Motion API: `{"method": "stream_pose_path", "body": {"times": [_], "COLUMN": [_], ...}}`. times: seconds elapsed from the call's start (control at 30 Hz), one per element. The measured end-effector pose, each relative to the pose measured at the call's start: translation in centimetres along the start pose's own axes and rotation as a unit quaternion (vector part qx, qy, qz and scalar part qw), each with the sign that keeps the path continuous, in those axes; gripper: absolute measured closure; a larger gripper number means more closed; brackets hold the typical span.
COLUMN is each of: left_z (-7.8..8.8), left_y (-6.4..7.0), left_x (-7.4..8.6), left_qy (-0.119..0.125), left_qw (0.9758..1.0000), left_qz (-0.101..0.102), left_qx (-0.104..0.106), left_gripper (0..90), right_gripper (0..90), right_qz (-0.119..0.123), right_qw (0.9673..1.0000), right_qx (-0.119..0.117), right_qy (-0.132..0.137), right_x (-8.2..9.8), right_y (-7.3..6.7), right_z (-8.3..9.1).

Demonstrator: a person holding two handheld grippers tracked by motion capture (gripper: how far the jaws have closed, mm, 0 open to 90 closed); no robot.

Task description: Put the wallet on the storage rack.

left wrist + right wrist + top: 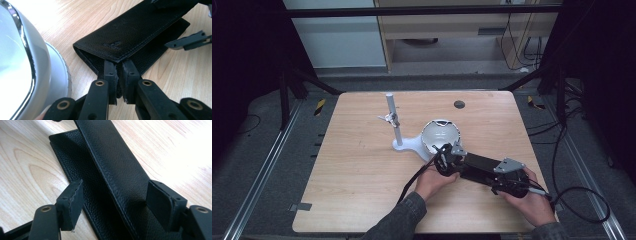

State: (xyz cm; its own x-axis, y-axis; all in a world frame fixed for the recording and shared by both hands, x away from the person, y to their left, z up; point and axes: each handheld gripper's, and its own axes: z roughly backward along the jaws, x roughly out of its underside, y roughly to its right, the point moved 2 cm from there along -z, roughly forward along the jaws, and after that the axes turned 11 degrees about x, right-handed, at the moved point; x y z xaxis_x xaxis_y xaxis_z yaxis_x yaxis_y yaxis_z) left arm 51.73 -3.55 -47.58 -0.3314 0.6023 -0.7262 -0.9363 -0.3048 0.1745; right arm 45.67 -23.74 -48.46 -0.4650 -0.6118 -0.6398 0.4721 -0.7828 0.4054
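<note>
- Black leather case (479,167) lies on the surface (362,165), near right, beside a white dome (439,135).
- Left hand-held gripper (119,71) is clenched on the case's flap edge.
- Right hand-held gripper (115,197) stands released, straddling the flap.

A wooden table (362,165) stands on grey floor (257,165), dark surroundings.

I see a light wooden table (362,165) with a round dark hole (459,104) near its far edge. A white stand (398,131) with an upright post sits near the middle. Just right of the stand rests a white bowl-shaped dish (439,134). A black leather wallet (482,166) lies right of and nearer than the stand, close beside the dish.
</note>
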Motion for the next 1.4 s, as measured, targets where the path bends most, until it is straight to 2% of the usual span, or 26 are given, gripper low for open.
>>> {"method": "stream_pose_path", "body": {"times": [0.1, 0.27, 0.43, 0.53, 0.57, 0.67, 0.7, 0.8, 0.93, 1.1, 1.27, 1.4], "left_z": [0.0, 0.1, -0.1, 0.1, 0.2, 1.2, 1.6, 2.9, 4.5, 5.9, 7.0, 7.9], "left_y": [0.0, 0.1, 0.2, 0.5, 0.6, 1.2, 1.4, 1.9, 2.1, 2.1, 2.0, 1.9], "left_x": [-0.2, -0.4, -0.7, -0.8, -0.8, -0.6, -0.5, -0.2, 0.2, 0.8, 1.3, 1.6], "left_qy": [0.001, 0.005, 0.007, 0.007, 0.004, 0.008, 0.006, 0.016, 0.025, 0.029, 0.037, 0.039], "left_qw": [1.0, 1.0, 0.9999, 1.0, 1.0, 1.0, 0.9999, 0.9996, 0.9992, 0.9994, 0.9992, 0.9989], "left_qz": [0.0, 0.0, 0.002, 0.003, 0.003, 0.0, -0.001, -0.004, -0.011, -0.006, -0.008, -0.014], "left_qx": [0.0, 0.004, 0.008, 0.007, 0.007, -0.004, -0.009, -0.021, -0.03, -0.019, -0.015, -0.021], "left_gripper": [83.6, 83.6, 83.6, 82.2, 79.9, 70.6, 65.9, 56.3, 43.9, 26.2, 17.0, 15.7], "right_gripper": [31.5, 32.9, 38.8, 52.7, 60.4, 73.2, 78.6, 83.9, 84.4, 84.5, 84.5, 84.6], "right_qz": [0.02, 0.04, 0.054, 0.068, 0.073, 0.085, 0.095, 0.104, 0.1, 0.081, 0.068, 0.06], "right_qw": [0.9997, 0.9988, 0.9979, 0.9967, 0.9961, 0.9947, 0.9934, 0.9926, 0.9932, 0.9954, 0.9955, 0.9943], "right_qx": [0.007, 0.015, 0.021, 0.032, 0.039, 0.052, 0.063, 0.062, 0.059, 0.047, 0.041, 0.036], "right_qy": [-0.011, -0.024, -0.029, -0.031, -0.032, -0.026, -0.017, -0.01, -0.001, 0.023, 0.051, 0.08], "right_x": [-0.5, -1.0, -1.3, -1.5, -1.5, -1.7, -1.8, -1.9, -1.8, -1.6, -1.8, -2.2], "right_y": [0.0, -0.1, -0.1, 0.0, 0.2, 0.6, 0.8, 1.2, 1.5, 2.0, 2.6, 3.0], "right_z": [-0.4, -1.1, -1.6, -1.8, -1.8, -1.5, -1.2, -0.6, 0.3, 2.1, 4.0, 5.7]}}
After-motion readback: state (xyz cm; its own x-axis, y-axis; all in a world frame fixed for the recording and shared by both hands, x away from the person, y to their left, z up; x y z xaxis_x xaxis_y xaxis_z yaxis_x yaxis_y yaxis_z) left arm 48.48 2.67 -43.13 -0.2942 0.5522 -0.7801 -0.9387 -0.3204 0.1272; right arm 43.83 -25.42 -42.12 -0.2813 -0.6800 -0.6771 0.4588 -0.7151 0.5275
